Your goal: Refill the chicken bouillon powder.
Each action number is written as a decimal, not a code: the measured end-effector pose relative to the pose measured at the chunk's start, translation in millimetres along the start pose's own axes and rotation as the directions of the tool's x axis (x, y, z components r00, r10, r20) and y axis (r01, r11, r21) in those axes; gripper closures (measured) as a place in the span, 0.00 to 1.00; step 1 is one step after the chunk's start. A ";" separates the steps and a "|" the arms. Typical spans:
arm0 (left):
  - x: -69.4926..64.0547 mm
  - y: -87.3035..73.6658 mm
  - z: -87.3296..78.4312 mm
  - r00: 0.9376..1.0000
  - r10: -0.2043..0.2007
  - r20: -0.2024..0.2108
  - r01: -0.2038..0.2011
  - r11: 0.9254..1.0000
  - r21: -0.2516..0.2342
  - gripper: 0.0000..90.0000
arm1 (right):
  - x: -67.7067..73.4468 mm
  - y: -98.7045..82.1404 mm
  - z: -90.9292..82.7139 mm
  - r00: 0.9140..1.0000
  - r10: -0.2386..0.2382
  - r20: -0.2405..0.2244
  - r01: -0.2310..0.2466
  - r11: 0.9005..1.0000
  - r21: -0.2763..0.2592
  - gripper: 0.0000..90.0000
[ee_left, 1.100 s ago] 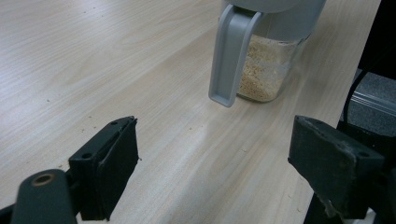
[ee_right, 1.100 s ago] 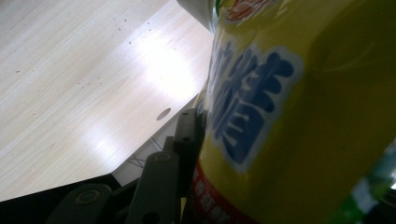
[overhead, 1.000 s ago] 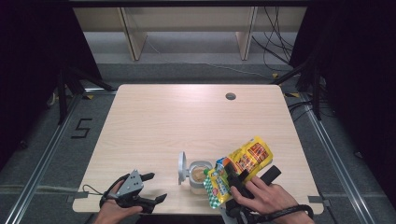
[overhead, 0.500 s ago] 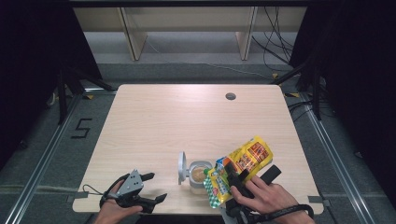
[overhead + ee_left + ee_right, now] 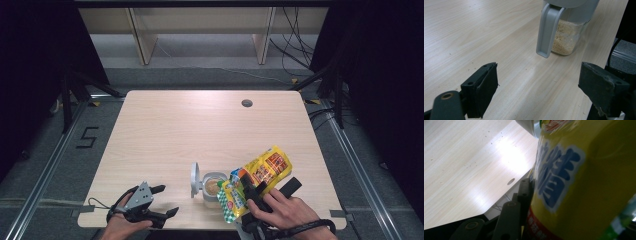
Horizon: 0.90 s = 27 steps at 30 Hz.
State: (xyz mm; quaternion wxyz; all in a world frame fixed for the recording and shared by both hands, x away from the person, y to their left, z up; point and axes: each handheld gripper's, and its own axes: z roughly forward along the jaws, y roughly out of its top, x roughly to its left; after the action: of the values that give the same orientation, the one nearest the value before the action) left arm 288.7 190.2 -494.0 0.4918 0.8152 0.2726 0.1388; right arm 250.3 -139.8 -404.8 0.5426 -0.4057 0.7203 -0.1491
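A clear jar (image 5: 212,187) of tan powder stands near the table's front edge, its grey lid (image 5: 194,179) flipped open to the left. My right gripper (image 5: 270,186) is shut on a yellow snack bag (image 5: 266,169), which is tilted with its green-edged end (image 5: 231,200) beside the jar's mouth. In the right gripper view the bag (image 5: 579,182) is pressed against the left finger (image 5: 524,195); the other finger is hidden. My left gripper (image 5: 165,201) rests open on the table left of the jar. In the left gripper view the jar (image 5: 567,37) stands ahead of the gripper (image 5: 539,77), apart from its wide jaws.
The wooden table (image 5: 190,135) has a round cable hole (image 5: 247,103) at the back right. Its front edge lies just under both hands. Beyond the table stand wooden shelf legs (image 5: 142,42), and cables (image 5: 295,45) lie on the floor.
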 end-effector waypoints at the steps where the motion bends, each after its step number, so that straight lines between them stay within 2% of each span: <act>1: 0.4 0.0 -0.2 1.000 0.007 -0.003 -0.007 1.000 0.004 0.17 | 0.0 -0.1 0.0 1.000 -0.002 0.000 0.002 1.000 0.000 0.80; 6: -0.1 -0.1 0.1 1.000 0.000 -0.003 0.000 1.000 -0.002 0.17 | 0.4 -0.8 0.4 1.000 -0.005 0.004 0.005 1.000 -0.014 0.80; 8: -0.1 -0.1 0.1 1.000 0.000 -0.003 0.000 1.000 -0.001 0.17 | 0.9 -0.9 -1.0 1.000 0.008 0.007 -0.008 1.000 0.003 0.80; 9: 0.1 0.0 0.0 1.000 0.001 0.001 -0.001 1.000 0.000 0.17 | 0.2 -1.3 -0.4 1.000 0.012 -0.007 -0.012 1.000 -0.010 0.80; 10: 0.0 0.0 0.0 1.000 -0.001 -0.002 0.001 1.000 0.001 0.17 | 0.7 -1.2 -0.2 1.000 0.017 0.001 -0.017 1.000 -0.014 0.80; 13: -0.2 -0.2 0.0 1.000 0.003 -0.003 -0.003 1.000 0.001 0.17 | 0.3 -1.1 -0.6 1.000 0.006 -0.001 -0.006 1.000 -0.013 0.80; 15: 0.7 -0.1 -0.8 1.000 0.005 -0.002 -0.005 1.000 0.002 0.17 | 1.8 -0.5 0.0 1.000 0.022 0.000 -0.022 1.000 -0.016 0.80; 16: 0.3 -0.8 -0.5 1.000 -0.020 -0.008 0.020 1.000 0.006 0.17 | 1.0 -0.4 0.1 1.000 0.004 -0.003 -0.004 1.000 -0.012 0.80; 17: 0.4 -1.1 1.0 1.000 -0.030 -0.007 0.030 1.000 -0.003 0.17 | 0.0 -0.1 0.3 1.000 -0.002 0.001 0.002 1.000 -0.012 0.80; 18: 2.3 -0.7 1.1 1.000 -0.004 -0.008 0.004 1.000 0.002 0.17 | 1.8 0.2 0.0 0.999 0.024 -0.031 -0.024 1.000 -0.013 0.80; 21: 1.7 -0.5 0.1 1.000 -0.004 -0.013 0.004 1.000 0.014 0.17 | 2.8 0.9 0.8 0.999 0.030 -0.016 -0.030 0.999 -0.009 0.80; 22: 0.5 -0.7 0.2 1.000 -0.029 -0.008 0.029 1.000 0.005 0.17 | 2.8 0.9 0.8 0.999 0.030 -0.016 -0.030 0.999 -0.009 0.80; 23: 1.2 -0.4 0.3 1.000 -0.017 -0.009 0.016 1.000 -0.012 0.17 | 2.7 1.0 1.2 0.999 0.032 -0.023 -0.032 0.999 -0.012 0.80; 27: 2.4 -0.1 -0.7 1.000 -0.003 -0.011 0.003 1.000 -0.007 0.17 | 3.5 1.1 1.4 0.999 0.035 -0.027 -0.035 0.999 -0.015 0.80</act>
State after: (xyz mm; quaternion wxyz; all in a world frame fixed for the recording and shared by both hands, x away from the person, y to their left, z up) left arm 290.3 192.1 -493.9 0.4932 0.8124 0.2760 0.1435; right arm 250.8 -141.4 -408.3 0.5323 -0.3951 0.7357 -0.1393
